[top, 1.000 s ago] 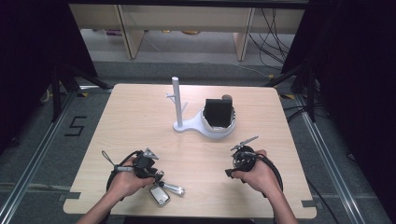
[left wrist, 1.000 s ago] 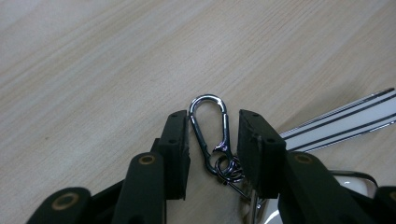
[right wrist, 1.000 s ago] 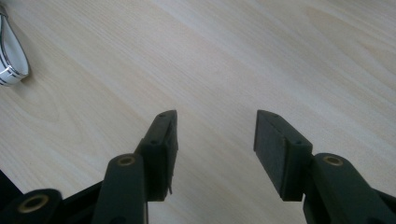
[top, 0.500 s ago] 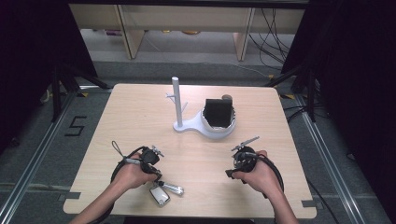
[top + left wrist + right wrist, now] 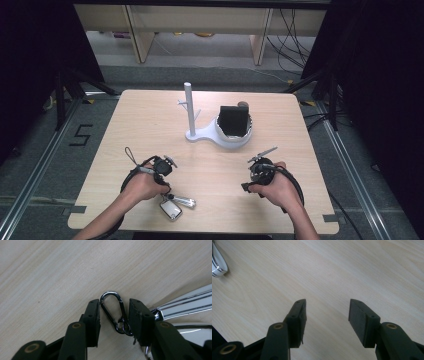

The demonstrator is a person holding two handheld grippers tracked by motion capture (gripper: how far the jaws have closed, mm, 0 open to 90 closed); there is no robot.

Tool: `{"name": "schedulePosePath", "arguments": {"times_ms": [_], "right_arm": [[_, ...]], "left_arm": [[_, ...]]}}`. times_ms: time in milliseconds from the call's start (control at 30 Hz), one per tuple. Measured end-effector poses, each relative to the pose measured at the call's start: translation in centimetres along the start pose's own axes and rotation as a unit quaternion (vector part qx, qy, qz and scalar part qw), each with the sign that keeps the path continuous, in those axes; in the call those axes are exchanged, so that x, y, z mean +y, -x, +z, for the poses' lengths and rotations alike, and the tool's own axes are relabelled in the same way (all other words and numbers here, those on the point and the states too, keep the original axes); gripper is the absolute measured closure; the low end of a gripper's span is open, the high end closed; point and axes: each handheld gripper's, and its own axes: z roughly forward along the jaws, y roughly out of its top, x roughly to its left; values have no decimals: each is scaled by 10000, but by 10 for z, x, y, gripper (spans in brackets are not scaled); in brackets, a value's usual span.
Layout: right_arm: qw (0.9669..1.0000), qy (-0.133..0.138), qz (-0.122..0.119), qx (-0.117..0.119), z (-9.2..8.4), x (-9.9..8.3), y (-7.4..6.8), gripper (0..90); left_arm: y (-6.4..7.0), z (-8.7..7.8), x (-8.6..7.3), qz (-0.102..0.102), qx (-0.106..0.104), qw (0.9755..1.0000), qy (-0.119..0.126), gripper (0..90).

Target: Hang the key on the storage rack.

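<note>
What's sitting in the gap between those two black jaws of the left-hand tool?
A small metal carabiner clip lies on the wooden table between the left gripper's open jaws, seen in the left gripper view. Its right side touches or nearly touches one jaw.

A wooden table [image 5: 150, 115] carries a white stand [image 5: 200, 131] and keychain [image 5: 172, 206].

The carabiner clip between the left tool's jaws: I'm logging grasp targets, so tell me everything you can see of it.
The carabiner clip is small, dark, shiny metal, pear-shaped with a sprung gate on one side. It lies flat on the wooden table, rounded end pointing away from the left tool. Its narrow end links to small rings that lead toward a chrome keychain piece. The jaws straddle it, a small gap each side.
</note>
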Motion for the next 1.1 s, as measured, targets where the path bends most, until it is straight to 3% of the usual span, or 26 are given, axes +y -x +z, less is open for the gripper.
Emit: {"name": "schedulePosePath", "arguments": {"times_ms": [67, 100, 167, 300, 400, 533, 633, 667, 833, 867, 967, 1100], "right_arm": [[10000, 7, 1, 1, 0, 0, 0, 495], [10000, -1, 1, 2, 0, 0, 0, 495], [10000, -25, 0, -8, -1, 0, 0, 494], [10000, -19, 8, -12, -1, 1, 0, 493], [10000, -13, -65, 18, 0, 1, 0, 492], [10000, -38, 3, 13, 0, 0, 0, 491], [10000, -39, -1, 28, 1, -1, 0, 490], [9997, -157, 161, 41, 1, -1, -2, 489], [9998, -127, 143, 7, 1, 0, -2, 488], [10000, -64, 13, 30, 1, 0, -1, 488], [10000, -46, -35, 36, 0, 0, 0, 488], [10000, -19, -46, 35, -1, 1, -2, 487]], "left_arm": [[1, 1, -1, -6, -9, 10000, 72, 643], [0, 0, 0, 105, -65, 9999, -22, 666], [1, 0, 0, 143, -73, 9999, -14, 683], [0, -1, 1, 484, -5, 9988, -113, 696], [-1, -1, 2, 588, -21, 9981, -158, 696], [-4, -1, 2, 577, -10, 9983, -104, 660], [-4, -3, 2, 543, -55, 9983, -194, 623], [-5, -3, 2, 528, -33, 9984, -216, 618], [-6, -2, -1, 378, -52, 9991, -173, 603], [-6, -2, 0, 363, -72, 9989, -291, 605], [-5, 0, -2, 324, -111, 9991, -267, 619], [-5, -1, -2, 482, -151, 9982, -326, 679]]}}
